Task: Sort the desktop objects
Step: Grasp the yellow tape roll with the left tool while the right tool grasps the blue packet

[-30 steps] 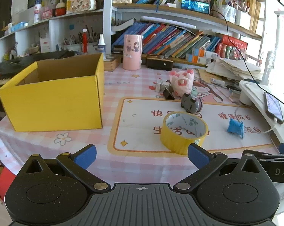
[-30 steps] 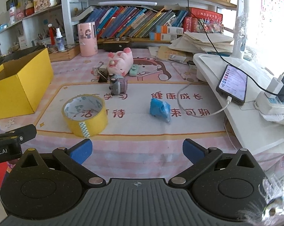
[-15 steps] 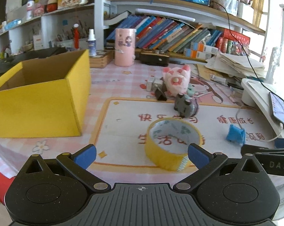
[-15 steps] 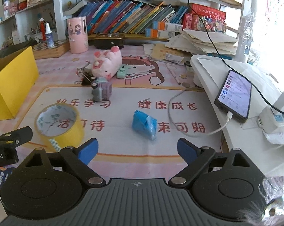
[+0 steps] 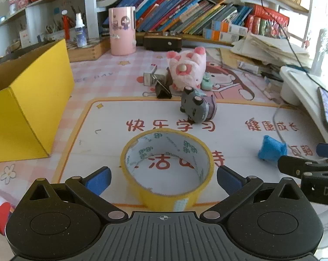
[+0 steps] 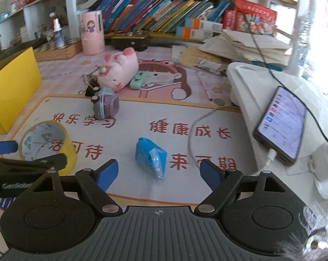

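A yellow tape roll (image 5: pixel 167 169) lies flat on the desk mat, between the blue pads of my left gripper (image 5: pixel 164 179), which stands open around it without touching. My right gripper (image 6: pixel 158 173) is closing, its pads on either side of a small blue packet (image 6: pixel 150 155) and apart from it. The tape roll (image 6: pixel 47 145) and the left gripper's fingers (image 6: pixel 27 163) show at the left of the right wrist view. A grey toy car (image 5: pixel 197 107), a pink plush pig (image 5: pixel 186 68) and black binder clips (image 5: pixel 162 89) lie farther back.
An open yellow cardboard box (image 5: pixel 31 106) stands at the left. A pink cup (image 5: pixel 122 33) and bookshelves line the back. A phone (image 6: pixel 282 125) on a white stand with its cable (image 6: pixel 198 121) lies at the right, next to stacked papers (image 6: pixel 244 45).
Both grippers moved forward and lower toward the mat. The tape roll now sits between the left pads and the blue packet between the right pads, which have narrowed.
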`<state>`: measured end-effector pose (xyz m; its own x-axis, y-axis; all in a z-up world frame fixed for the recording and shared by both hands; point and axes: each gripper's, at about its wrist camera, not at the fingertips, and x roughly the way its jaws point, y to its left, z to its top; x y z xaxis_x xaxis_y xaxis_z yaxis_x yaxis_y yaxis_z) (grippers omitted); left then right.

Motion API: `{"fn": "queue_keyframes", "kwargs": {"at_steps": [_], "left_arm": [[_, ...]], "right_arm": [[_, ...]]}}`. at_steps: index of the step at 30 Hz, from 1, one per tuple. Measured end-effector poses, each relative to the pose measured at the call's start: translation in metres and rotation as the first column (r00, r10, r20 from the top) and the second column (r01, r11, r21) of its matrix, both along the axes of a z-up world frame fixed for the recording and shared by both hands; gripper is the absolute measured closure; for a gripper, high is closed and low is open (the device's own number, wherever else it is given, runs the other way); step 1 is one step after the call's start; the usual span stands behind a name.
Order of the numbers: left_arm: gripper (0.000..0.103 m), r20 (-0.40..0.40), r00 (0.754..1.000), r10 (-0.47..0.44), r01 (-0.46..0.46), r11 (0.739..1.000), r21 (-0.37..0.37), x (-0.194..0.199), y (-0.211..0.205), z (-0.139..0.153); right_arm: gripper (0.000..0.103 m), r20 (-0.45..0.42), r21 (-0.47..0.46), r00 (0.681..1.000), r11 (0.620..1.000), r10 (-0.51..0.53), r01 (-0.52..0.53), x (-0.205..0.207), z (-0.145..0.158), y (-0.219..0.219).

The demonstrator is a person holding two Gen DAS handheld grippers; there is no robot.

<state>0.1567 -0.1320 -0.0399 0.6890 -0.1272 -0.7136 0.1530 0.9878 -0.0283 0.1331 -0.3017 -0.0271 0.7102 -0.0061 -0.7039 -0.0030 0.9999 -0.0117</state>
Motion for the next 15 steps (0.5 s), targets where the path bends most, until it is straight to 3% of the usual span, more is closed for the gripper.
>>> {"fn": "queue_keyframes", "kwargs": {"at_steps": [5, 13, 15], "left_arm": [[0.000, -0.009, 1.000, -0.006, 0.006, 1.000, 0.018, 0.008, -0.006, -0.004], [0.001, -0.035, 0.999, 0.015, -0.014, 1.000, 0.027, 0.017, -0.007, -0.009], [0.008, -0.033, 0.999, 0.008, -0.007, 1.000, 0.029, 0.017, -0.009, -0.010]], "right_arm": [[0.036, -0.041, 0.010, 0.998, 0.999, 0.044, -0.044, 0.019, -0.008, 0.000], [0.046, -0.101, 0.011, 0.990, 0.995, 0.097, -0.096, 0.041, -0.021, 0.002], [0.052, -0.113, 0.012, 0.988, 0.994, 0.108, -0.107, 0.045, -0.024, 0.002]]}}
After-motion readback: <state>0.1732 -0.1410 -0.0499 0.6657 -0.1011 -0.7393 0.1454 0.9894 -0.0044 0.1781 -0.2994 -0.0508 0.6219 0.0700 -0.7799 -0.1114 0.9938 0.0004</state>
